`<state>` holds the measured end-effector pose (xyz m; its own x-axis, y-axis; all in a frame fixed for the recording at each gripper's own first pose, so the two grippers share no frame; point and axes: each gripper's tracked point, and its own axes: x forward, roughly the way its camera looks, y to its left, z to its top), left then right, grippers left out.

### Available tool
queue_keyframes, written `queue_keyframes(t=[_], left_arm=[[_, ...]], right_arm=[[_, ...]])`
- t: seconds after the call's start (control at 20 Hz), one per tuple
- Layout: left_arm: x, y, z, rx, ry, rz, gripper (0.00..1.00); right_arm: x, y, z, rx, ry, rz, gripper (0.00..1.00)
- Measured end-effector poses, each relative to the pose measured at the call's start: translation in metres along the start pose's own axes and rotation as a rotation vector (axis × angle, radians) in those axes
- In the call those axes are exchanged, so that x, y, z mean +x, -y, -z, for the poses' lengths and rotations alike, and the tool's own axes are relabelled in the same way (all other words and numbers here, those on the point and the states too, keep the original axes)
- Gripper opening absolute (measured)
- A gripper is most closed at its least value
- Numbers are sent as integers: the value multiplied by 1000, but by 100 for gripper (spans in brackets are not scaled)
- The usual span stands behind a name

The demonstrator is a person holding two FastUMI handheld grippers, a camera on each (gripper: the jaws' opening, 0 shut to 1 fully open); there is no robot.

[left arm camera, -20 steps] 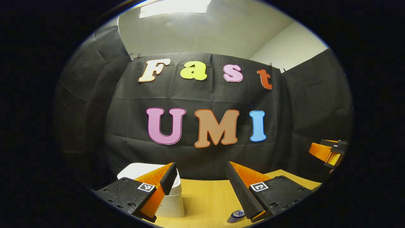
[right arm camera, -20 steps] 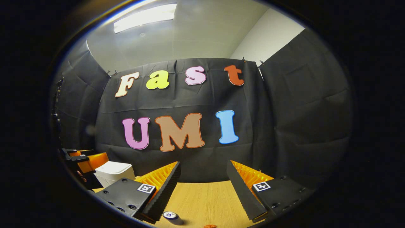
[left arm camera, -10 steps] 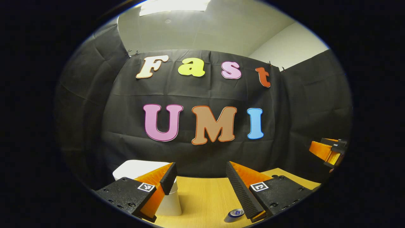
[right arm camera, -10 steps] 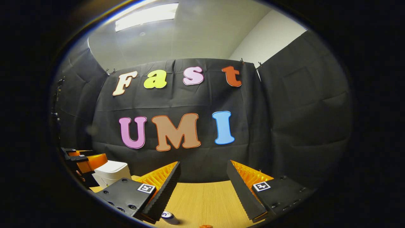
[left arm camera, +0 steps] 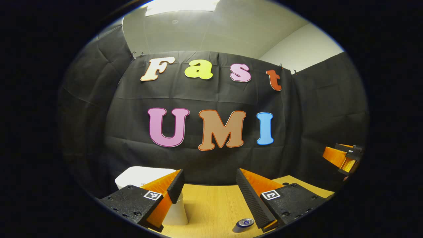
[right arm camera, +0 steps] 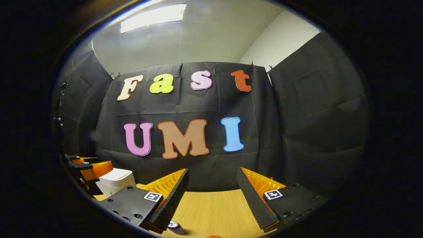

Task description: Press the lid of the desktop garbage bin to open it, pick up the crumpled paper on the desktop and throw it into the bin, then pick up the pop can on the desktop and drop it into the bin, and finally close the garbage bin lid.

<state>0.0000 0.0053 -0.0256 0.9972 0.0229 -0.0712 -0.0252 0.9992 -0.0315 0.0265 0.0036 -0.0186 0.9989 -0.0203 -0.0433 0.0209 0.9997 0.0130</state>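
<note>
Both grippers, jaws wide and empty, drift slightly over the last second as the closed white bin (left arm camera: 142, 174) slides toward 8 o'clock in the left gripper view (lid unpressed), pop can (left arm camera: 244, 223) lying on the surface (left arm camera: 211, 205) at 5 o'clock.

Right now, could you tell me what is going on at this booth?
A person holds a two-finger gripper in each hand above a wooden desktop. Both the left gripper and the right gripper are open and hold nothing. The white garbage bin stands at the left with its lid down, so the first step is not yet done. The pop can lies on the desktop near the left gripper, untouched. A small orange thing, perhaps the crumpled paper, lies at the right gripper view's lower edge.
</note>
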Motion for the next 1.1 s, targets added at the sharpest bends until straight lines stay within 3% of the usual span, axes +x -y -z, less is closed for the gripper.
queue_keyframes(t=[0.25, 0.55, 0.75, 0.9, 1.0, 1.1], left_arm=[[3, 1, 4, -5, -10, 0, 94], [8, 3, 6, 2, -22, 4, 93], [11, -3, 3, 22, -20, -14, 34], [14, -13, 5, 45, -31, -37, 24], [15, -26, 5, 55, -38, -79, 2], [19, -31, 13, 48, -67, -77, 0]], right_arm=[[2, -1, 3, -9, -4, -8, 99], [7, 1, 3, -10, -6, -8, 96], [11, 2, 5, -8, -12, -9, 99], [12, 3, 4, -11, -8, -8, 96], [12, 2, 3, -8, -5, -10, 96], [12, 2, 2, -17, 0, -9, 96]])
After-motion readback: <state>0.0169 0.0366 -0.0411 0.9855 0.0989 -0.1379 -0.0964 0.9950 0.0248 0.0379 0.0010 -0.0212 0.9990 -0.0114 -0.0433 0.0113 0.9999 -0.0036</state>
